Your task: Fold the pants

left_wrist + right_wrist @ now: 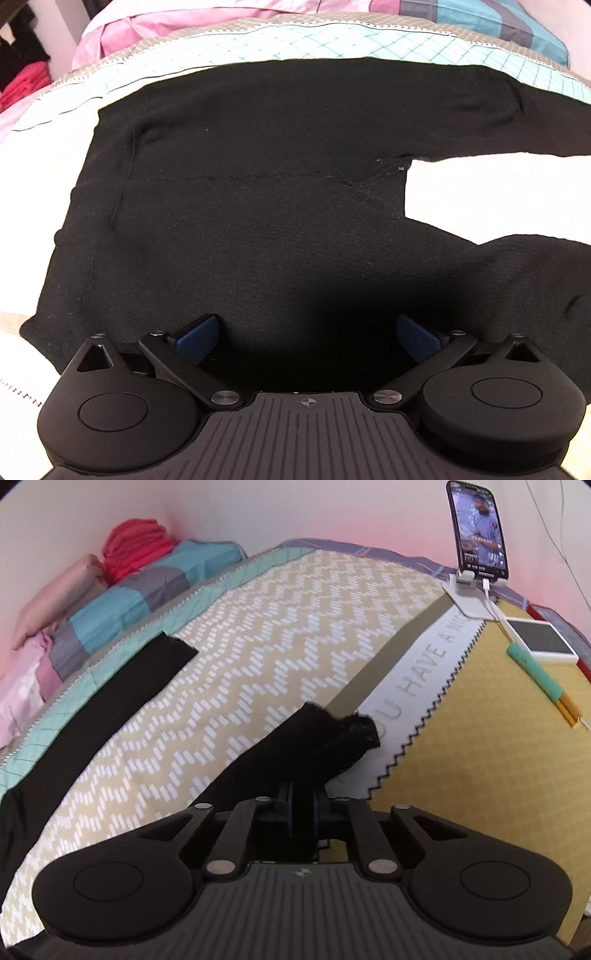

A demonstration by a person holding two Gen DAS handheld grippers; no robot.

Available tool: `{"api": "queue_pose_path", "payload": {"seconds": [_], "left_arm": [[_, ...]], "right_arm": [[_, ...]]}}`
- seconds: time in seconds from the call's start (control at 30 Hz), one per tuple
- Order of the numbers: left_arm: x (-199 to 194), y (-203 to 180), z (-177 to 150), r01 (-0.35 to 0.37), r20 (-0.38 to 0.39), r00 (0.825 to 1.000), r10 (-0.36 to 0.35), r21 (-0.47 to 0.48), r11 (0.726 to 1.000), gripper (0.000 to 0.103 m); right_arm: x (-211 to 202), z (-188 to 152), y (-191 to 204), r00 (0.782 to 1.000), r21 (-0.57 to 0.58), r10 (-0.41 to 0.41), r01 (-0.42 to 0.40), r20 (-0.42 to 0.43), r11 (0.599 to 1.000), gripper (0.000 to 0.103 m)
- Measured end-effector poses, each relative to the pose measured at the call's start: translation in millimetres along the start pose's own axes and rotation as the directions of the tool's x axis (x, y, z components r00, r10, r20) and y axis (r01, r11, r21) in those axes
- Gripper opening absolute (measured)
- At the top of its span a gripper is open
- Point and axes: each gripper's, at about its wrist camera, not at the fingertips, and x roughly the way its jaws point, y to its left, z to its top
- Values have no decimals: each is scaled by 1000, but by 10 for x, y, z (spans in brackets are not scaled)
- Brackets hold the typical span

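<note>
Black pants (pixel 258 206) lie spread flat on the bed, waistband at the left, both legs running off to the right. My left gripper (pixel 306 332) is open, its blue pads (pixel 195 332) wide apart just above the near edge of the pants by the waist. In the right wrist view my right gripper (pixel 303 805) is shut on the near leg (pixel 295 746) close to its cuff, and the cuff end (pixel 354 734) is lifted and bunched. The far leg (pixel 110 698) lies flat along the bed's far side.
The bed cover (pixel 258 646) has a beige zigzag pattern and a yellow part (pixel 480 738) with a text band. Pillows (pixel 129 602) and red cloth (pixel 136 546) lie at the head. A phone on a stand (pixel 478 531), a white device (pixel 541 640) and a pen (pixel 543 681) sit far right.
</note>
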Motion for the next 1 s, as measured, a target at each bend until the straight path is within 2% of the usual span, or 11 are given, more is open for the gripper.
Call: {"api": "queue_pose_path", "payload": {"seconds": [0.07, 0.2, 0.27, 0.33, 0.43, 0.53, 0.6, 0.7, 0.83, 0.93, 1.0], "left_arm": [[13, -12, -8, -2, 4, 1000, 2, 2, 1000, 103], [20, -3, -6, 7, 13, 1000, -7, 7, 1000, 103], [21, 1, -9, 12, 17, 1000, -12, 8, 1000, 103], [12, 3, -15, 15, 20, 1000, -16, 10, 1000, 103], [12, 8, -26, 19, 27, 999, -19, 13, 1000, 103], [8, 9, -48, 22, 36, 999, -23, 18, 1000, 103], [3, 8, -61, 24, 40, 999, -25, 20, 1000, 103], [-1, 0, -63, 23, 42, 999, -24, 24, 999, 103], [-17, 7, -23, 19, 16, 1000, -20, 19, 1000, 103], [-85, 32, -41, 31, 4, 1000, -31, 11, 999, 103], [-129, 63, -67, 38, -4, 999, -38, 3, 999, 103]], "right_arm": [[-7, 20, -180, 1000, 14, -16, 16, 20, 1000, 9], [73, 97, -540, 999, 209, 23, -14, -38, 978, 17], [-2, 123, -560, 999, 256, -41, 43, -12, 966, 53], [-123, 121, -517, 985, 255, -168, 154, 36, 955, 73], [-273, 43, -391, 982, 181, -173, 156, 82, 971, 76], [-451, -141, -54, 991, -11, -76, 78, 113, 997, 76], [-568, -289, 232, 993, -178, 30, -9, 115, 984, 76], [-796, -613, 710, 977, -416, 208, -172, 44, 893, 76], [-1026, -1130, 1331, 911, -618, 385, -391, -151, 682, 76], [-1093, -1465, 1726, 845, -667, 439, -518, -304, 535, 69], [-1107, -1640, 1962, 829, -698, 434, -542, -353, 468, 65]]}}
